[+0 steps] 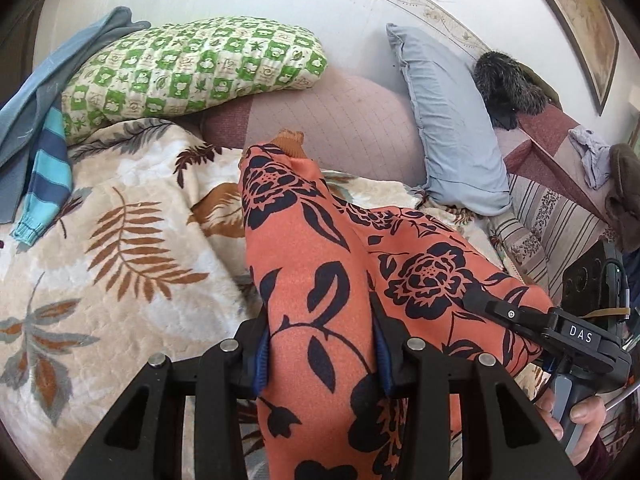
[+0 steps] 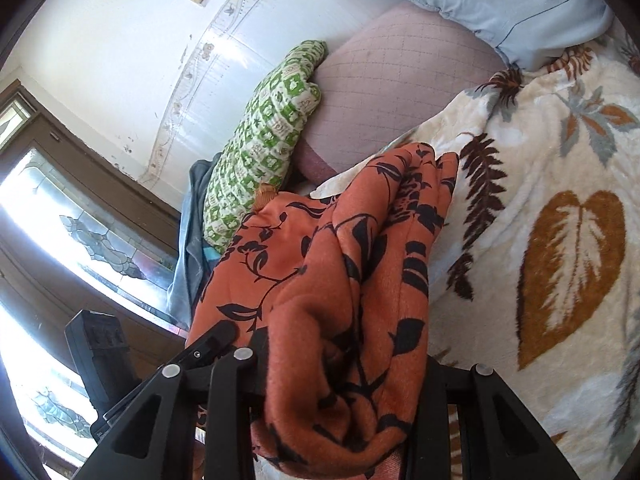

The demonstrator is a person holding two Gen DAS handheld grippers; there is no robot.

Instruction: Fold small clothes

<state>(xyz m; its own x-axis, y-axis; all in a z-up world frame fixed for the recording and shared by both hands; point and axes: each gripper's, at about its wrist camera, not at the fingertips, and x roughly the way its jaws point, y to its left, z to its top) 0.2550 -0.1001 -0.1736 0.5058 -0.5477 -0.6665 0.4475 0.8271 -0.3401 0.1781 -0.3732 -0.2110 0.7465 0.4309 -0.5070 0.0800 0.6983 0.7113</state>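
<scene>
An orange garment with black flower print (image 1: pixel 320 272) hangs stretched between both grippers above the leaf-patterned blanket (image 1: pixel 120 240). My left gripper (image 1: pixel 320 360) is shut on one end of it, the cloth pinched between the blue pads (image 1: pixel 260 360). My right gripper (image 2: pixel 340 384) is shut on the other end, where the cloth (image 2: pixel 340 280) bunches in thick folds. The right gripper also shows at the right of the left wrist view (image 1: pixel 492 304), clamped on the cloth. An orange ribbed cuff (image 1: pixel 290 140) sticks up at the garment's far end.
A green checked pillow (image 1: pixel 192 64), a pink bolster (image 1: pixel 332 124) and a light blue pillow (image 1: pixel 452 120) lie by the white wall. Blue striped clothing (image 1: pixel 44 164) lies at the left. A dark furry item (image 1: pixel 508 84) sits at the right. A window (image 2: pixel 60 216) is left.
</scene>
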